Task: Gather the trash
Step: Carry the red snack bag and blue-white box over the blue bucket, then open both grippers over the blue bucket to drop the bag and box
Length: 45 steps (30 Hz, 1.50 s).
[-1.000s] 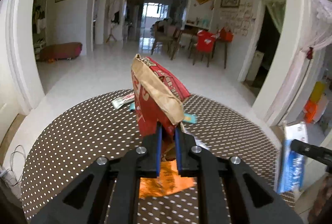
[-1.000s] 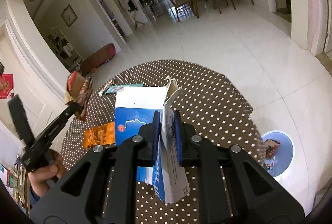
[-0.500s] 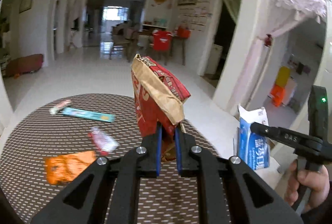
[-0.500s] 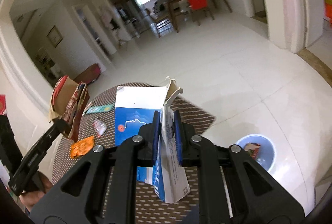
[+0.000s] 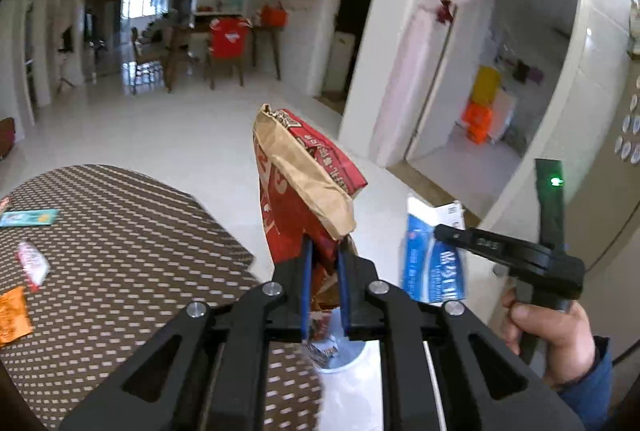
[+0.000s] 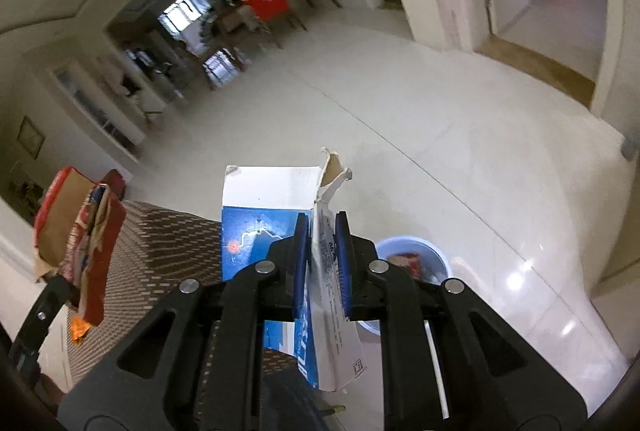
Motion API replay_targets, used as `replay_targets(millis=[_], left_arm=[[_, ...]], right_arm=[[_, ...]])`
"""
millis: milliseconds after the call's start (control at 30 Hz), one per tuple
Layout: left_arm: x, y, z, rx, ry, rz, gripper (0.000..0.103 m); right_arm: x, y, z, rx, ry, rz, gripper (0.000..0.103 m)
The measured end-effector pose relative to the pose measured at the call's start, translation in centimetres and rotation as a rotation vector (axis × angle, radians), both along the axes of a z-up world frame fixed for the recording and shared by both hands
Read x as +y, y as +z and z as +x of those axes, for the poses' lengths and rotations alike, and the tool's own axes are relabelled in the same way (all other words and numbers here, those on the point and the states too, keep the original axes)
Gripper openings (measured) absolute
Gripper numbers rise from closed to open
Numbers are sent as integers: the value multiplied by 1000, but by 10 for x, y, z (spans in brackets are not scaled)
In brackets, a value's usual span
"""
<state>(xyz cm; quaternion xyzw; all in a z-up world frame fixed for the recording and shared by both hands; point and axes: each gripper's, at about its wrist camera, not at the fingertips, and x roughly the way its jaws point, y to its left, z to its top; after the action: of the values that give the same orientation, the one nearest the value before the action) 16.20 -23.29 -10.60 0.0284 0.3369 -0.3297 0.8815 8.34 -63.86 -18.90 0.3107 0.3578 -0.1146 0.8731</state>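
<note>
My left gripper (image 5: 323, 251) is shut on a red and tan snack bag (image 5: 304, 187) and holds it upright past the table's edge, over a light blue bin (image 5: 340, 359) seen just below the fingers. My right gripper (image 6: 322, 227) is shut on a flattened blue and white carton (image 6: 272, 215), held above the floor near the same bin (image 6: 416, 259), which has red trash in it. The carton also shows in the left wrist view (image 5: 434, 255), and the snack bag in the right wrist view (image 6: 80, 227).
The round brown dotted table (image 5: 120, 251) lies to the left with an orange wrapper (image 5: 12, 315), a small red and white wrapper (image 5: 32, 263) and a teal packet (image 5: 28, 218). White tiled floor (image 6: 440, 151) surrounds the bin. A doorway (image 5: 480, 103) opens at the right.
Both grippers have swung right, off the table toward the bin, still holding their trash. The table has slid to the left of both views and the bin is now close beneath them.
</note>
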Motion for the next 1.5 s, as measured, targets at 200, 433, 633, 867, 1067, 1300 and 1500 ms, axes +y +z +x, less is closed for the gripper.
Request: replay_targets(millis=[200,433,633,867,1067,1300,1500], left_arm=[[-52,-31,11,53,-59,81,11],[-103,-80,43,167,-80,200,11],[-134,-112,64,236,-99,275,11],[-157,-149,82,303,-131,352,11],[-172,-166,89,312,-117,394,71],[-159,-143,92,255,-25,344,89],[-147,-115,73,209,-22,304,89]], right_arm=[[-22,-50,15,82,-12,70,14],[-43,-96,44,145,5,164,16],[-60,-120,42,174,-28,215,76],[-72,-102,15,128,-96,213,83],[-75,-73,5,63,-106,198,85],[-72,-61,-1,50,-120,180,95],[-65,-51,-4,77,-144,135,97]])
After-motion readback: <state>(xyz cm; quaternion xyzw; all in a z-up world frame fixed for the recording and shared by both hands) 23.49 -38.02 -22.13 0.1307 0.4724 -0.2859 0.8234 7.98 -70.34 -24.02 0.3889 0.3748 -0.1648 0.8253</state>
